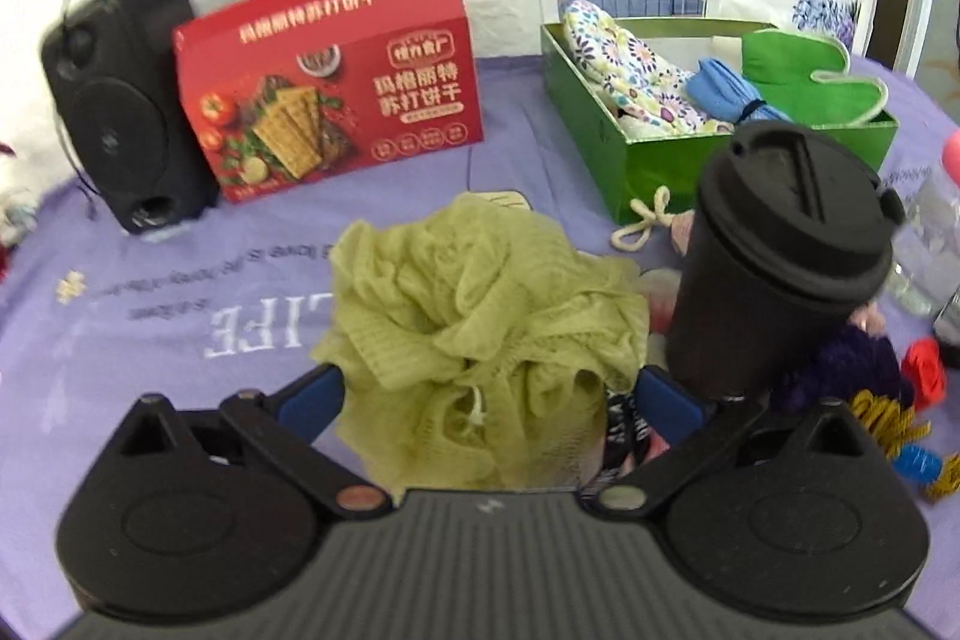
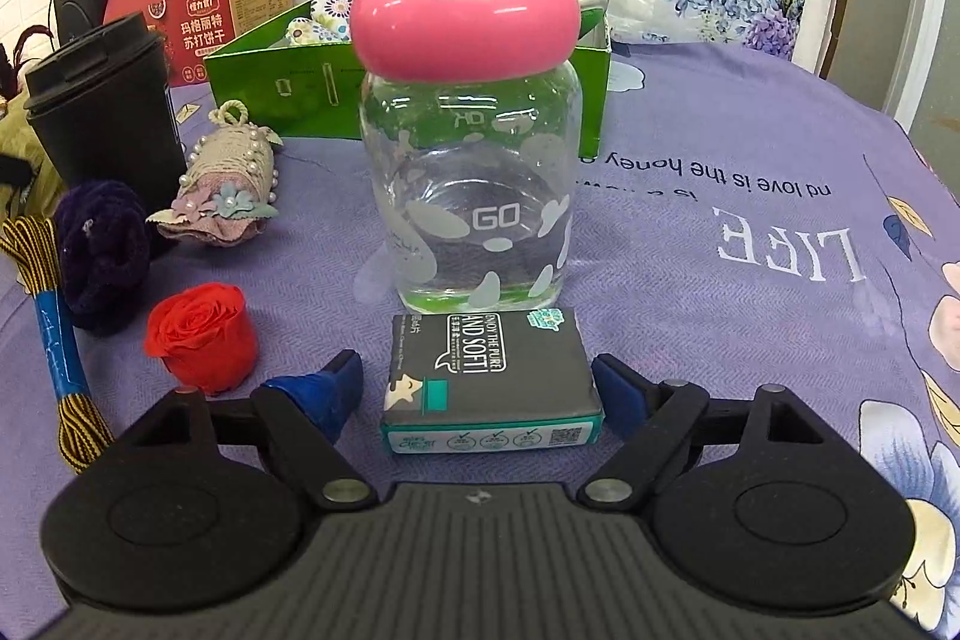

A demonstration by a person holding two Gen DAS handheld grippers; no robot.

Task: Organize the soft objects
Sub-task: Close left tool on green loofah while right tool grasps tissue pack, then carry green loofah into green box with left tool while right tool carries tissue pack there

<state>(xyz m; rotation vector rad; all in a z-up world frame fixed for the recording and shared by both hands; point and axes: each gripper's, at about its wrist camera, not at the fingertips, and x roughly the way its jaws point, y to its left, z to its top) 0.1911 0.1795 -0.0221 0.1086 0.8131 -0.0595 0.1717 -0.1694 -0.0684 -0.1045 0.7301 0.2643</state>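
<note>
An olive-green mesh bath pouf (image 1: 486,334) lies on the purple cloth between the blue pads of my left gripper (image 1: 489,400); the jaws stand wide at its sides and I cannot tell if they press it. The green box (image 1: 678,160) behind holds a floral cloth (image 1: 630,64), a blue cloth (image 1: 723,91) and a green mitt (image 1: 804,70). My right gripper (image 2: 480,388) is open around a grey tissue pack (image 2: 489,385) without touching it. The green box also shows in the right wrist view (image 2: 282,88).
A black lidded cup (image 1: 774,250) stands right of the pouf. A glass jar with a pink lid (image 2: 471,148) stands behind the tissue pack. A red fabric rose (image 2: 201,337), dark purple knit (image 2: 102,256), striped cord (image 2: 54,334), beaded pouch (image 2: 231,190), red cracker box (image 1: 336,100) and black speaker (image 1: 120,100) surround them.
</note>
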